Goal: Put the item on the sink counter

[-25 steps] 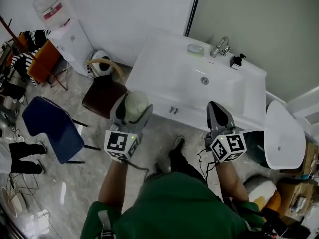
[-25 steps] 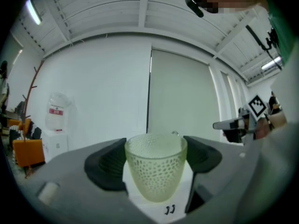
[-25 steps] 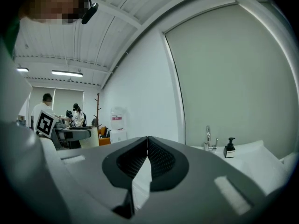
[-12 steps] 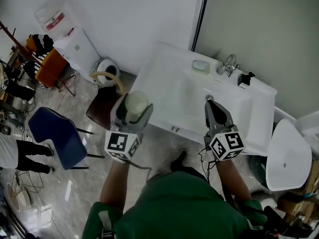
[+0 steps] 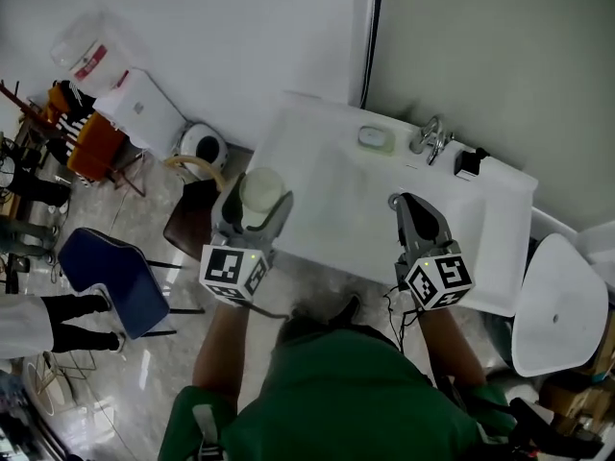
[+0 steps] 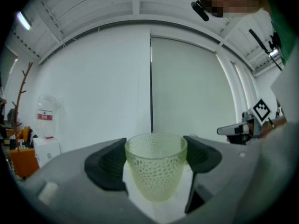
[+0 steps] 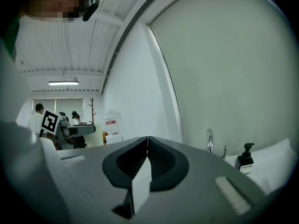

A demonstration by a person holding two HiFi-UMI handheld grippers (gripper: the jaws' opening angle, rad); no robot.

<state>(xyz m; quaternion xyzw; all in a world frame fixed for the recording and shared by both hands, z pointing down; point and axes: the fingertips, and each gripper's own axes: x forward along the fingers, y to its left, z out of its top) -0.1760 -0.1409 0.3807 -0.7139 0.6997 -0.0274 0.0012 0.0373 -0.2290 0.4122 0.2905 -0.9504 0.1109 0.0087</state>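
Item: dimpled pale-green cup, upright | Location: gripped mid-wall by my left gripper fingers, held near the sink surface | Handling: probably light, rigid, breakable; textured wall should help the hold | right gripper: fingers pressed together, empty
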